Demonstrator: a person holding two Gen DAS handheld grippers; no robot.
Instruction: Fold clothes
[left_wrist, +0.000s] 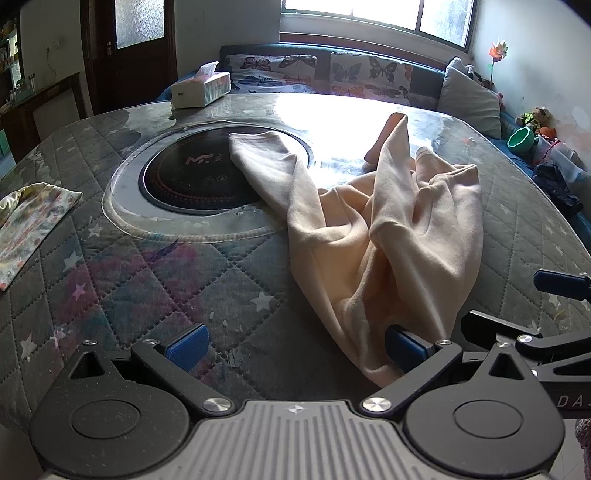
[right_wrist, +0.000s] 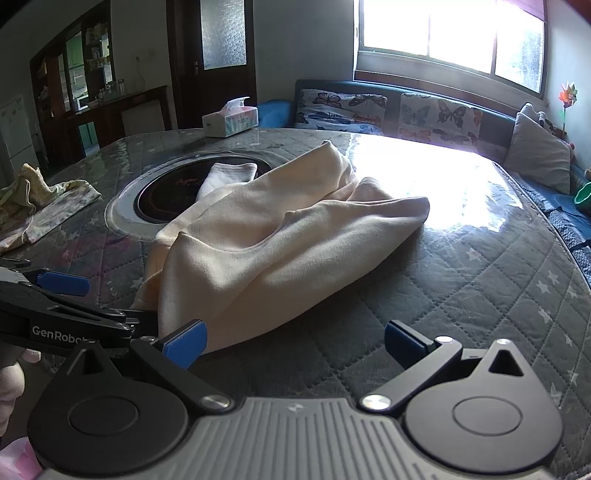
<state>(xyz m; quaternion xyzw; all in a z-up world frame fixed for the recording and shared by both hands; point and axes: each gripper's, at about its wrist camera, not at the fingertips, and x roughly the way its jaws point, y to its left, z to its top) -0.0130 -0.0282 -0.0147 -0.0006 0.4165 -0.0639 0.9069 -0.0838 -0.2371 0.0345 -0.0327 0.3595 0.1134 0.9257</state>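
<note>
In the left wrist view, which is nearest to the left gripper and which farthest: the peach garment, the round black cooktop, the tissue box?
From the left gripper:
1. Peach garment, right beside its right finger.
2. Round black cooktop, middle of the table, left.
3. Tissue box, far edge, left.

"GenRobo" — cut off — on the left gripper (right_wrist: 62, 283); "DA" on the right gripper (left_wrist: 561, 284)
</note>
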